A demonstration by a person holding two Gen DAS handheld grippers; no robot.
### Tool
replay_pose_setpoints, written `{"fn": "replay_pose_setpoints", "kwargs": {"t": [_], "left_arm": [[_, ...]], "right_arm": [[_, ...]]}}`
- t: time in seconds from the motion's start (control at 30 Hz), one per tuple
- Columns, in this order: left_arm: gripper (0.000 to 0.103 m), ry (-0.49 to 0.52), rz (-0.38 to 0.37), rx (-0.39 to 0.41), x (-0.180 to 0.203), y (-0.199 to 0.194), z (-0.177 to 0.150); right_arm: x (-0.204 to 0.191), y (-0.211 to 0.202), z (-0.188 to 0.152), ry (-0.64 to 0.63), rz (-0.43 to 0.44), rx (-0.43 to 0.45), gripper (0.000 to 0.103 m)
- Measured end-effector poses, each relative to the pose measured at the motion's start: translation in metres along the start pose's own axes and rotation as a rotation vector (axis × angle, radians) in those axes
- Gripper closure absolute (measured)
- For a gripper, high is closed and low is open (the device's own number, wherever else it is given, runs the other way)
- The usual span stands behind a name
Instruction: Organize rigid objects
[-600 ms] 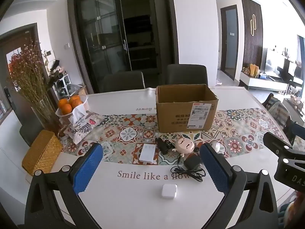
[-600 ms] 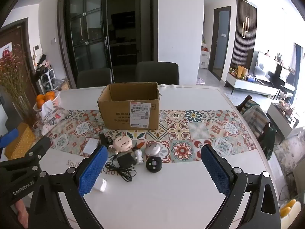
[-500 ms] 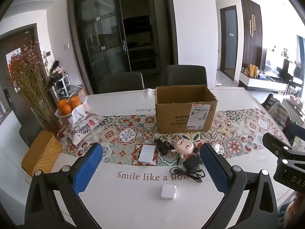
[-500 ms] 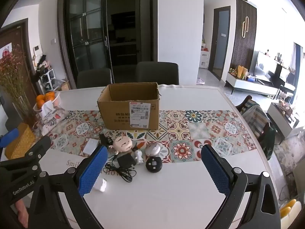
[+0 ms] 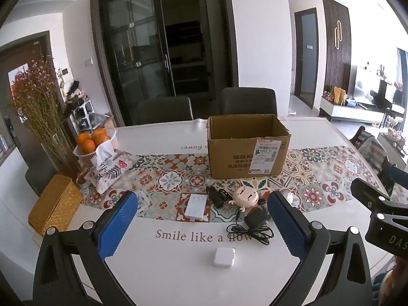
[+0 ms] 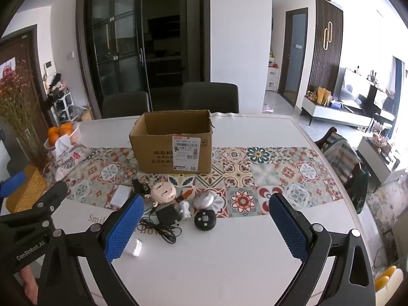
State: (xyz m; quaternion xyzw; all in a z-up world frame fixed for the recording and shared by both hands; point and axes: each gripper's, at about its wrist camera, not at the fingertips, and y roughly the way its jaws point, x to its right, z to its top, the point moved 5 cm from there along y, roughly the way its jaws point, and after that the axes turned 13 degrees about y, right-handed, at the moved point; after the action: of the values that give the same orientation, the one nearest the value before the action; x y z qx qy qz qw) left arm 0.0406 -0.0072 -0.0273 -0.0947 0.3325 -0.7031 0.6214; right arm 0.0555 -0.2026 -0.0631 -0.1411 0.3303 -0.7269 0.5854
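Note:
An open cardboard box (image 5: 247, 145) (image 6: 173, 145) stands on the patterned runner. In front of it lie small items: a flat white power strip (image 5: 195, 206), a pink round doll head (image 5: 246, 196) (image 6: 163, 192), a black charger with cable (image 5: 255, 220) (image 6: 167, 215), a white square adapter (image 5: 224, 256) (image 6: 134, 247), a grey round device (image 6: 203, 199), a black round device (image 6: 204, 219) and a small white figure (image 6: 185, 208). My left gripper (image 5: 201, 225) is open and empty above the near table. My right gripper (image 6: 204, 228) is open and empty too.
On the left of the white table (image 5: 165, 275) are a woven yellow box (image 5: 54, 207), a tissue pack (image 5: 108, 168), a basket of oranges (image 5: 93, 140) and a vase of dried flowers (image 5: 40, 112). Two dark chairs (image 6: 209, 97) stand behind the table.
Both views have shifted very slightly; nothing on the table has moved and both grippers stay open.

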Motion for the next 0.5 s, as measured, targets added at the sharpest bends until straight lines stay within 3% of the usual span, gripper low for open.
{"fn": "replay_pose_setpoints", "kwargs": {"t": [0.5], "left_arm": [[0.000,-0.007,-0.001,0.002,-0.0041,-0.0007,0.0012]], "right_arm": [[-0.0001,-0.0006,0.0005,0.002,-0.002,0.002,0.004]]}}
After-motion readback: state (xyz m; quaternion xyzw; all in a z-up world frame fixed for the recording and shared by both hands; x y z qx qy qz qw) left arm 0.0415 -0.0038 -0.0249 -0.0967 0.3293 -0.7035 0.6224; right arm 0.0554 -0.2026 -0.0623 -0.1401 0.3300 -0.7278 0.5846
